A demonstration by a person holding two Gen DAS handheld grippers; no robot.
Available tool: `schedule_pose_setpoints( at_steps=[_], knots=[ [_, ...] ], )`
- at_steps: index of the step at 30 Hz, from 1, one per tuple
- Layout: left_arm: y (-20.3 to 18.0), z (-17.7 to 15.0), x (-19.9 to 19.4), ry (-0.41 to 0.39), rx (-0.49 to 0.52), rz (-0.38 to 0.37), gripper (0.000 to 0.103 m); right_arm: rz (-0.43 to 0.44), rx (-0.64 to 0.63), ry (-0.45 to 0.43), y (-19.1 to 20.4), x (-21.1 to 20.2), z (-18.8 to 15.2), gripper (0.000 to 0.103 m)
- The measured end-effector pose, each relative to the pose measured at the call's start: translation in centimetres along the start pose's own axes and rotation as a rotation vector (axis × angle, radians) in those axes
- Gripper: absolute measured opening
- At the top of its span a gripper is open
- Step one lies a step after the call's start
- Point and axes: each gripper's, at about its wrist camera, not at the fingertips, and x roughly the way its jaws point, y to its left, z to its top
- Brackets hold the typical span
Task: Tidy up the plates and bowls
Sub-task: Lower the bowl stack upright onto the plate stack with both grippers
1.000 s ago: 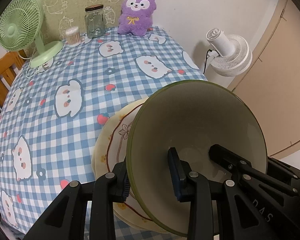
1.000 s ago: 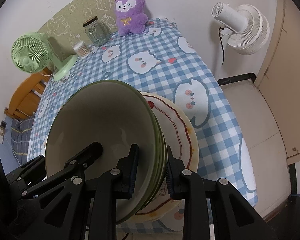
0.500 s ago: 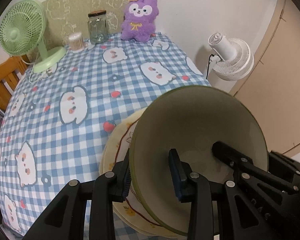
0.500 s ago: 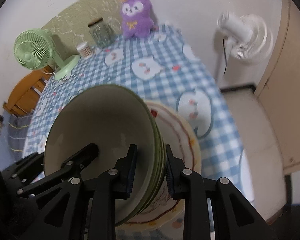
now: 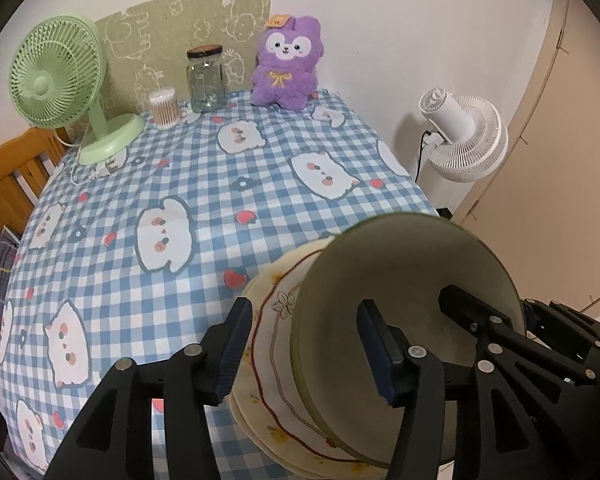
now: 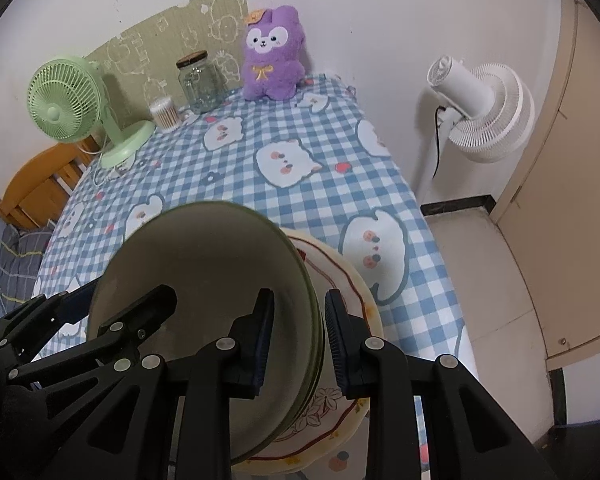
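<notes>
A stack of olive-green bowls (image 5: pixel 400 264) (image 6: pixel 204 264) rests on cream plates (image 5: pixel 276 320) (image 6: pixel 340 280) with a red line, near the front right edge of the table. My left gripper (image 5: pixel 304 332) straddles the bowls' left rim and its jaws are opening. One finger stands inside the top bowl; the other is clear of the outer wall, with plate showing in the gap. My right gripper (image 6: pixel 299 320) is shut on the bowls' right rim, one pad inside and one outside.
At the back of the blue checked tablecloth (image 5: pixel 204 200) stand a green fan (image 5: pixel 56 80), a glass jar (image 5: pixel 206 80), a cotton swab tub (image 5: pixel 164 106) and a purple plush (image 5: pixel 286 64). A white floor fan (image 5: pixel 464 140) stands right of the table, a wooden chair (image 5: pixel 8 176) to its left.
The left gripper's jaws have spread and its outer finger has come off the bowls' wall. The right gripper keeps its grip on the rim. Both views have tipped up slightly.
</notes>
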Motion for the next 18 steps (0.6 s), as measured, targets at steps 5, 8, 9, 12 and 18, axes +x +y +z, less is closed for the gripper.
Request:
schedule_pose_setpoints(
  at_steps=[5, 8, 9, 12, 18],
  knots=[
    [0.2, 0.4, -1.2, -0.038, 0.013, 0.014, 0.062, 0.004, -0.005, -0.027, 0.4, -1.0, 0.7, 0.03],
    [0.3, 0.4, -2.0, -0.06, 0.025, 0.021, 0.067, 0.005, -0.006, -0.03, 0.5, -1.4, 0.8, 0.03],
    [0.3, 0.4, -2.4, -0.073, 0.031, 0.024, 0.069, 0.006, -0.005, -0.032, 0.6, -1.5, 0.8, 0.03],
    [0.4, 0.2, -3.6, -0.123, 0.042, 0.041, 0.078, -0.007, -0.004, -0.051, 0.8, -2.3, 0.6, 0.03],
    [1.0, 0.0, -4.8, -0.143, 0.028, 0.026, 0.079, -0.058, -0.014, -0.087, 1.4, -3.4, 0.5, 0.033]
  ],
)
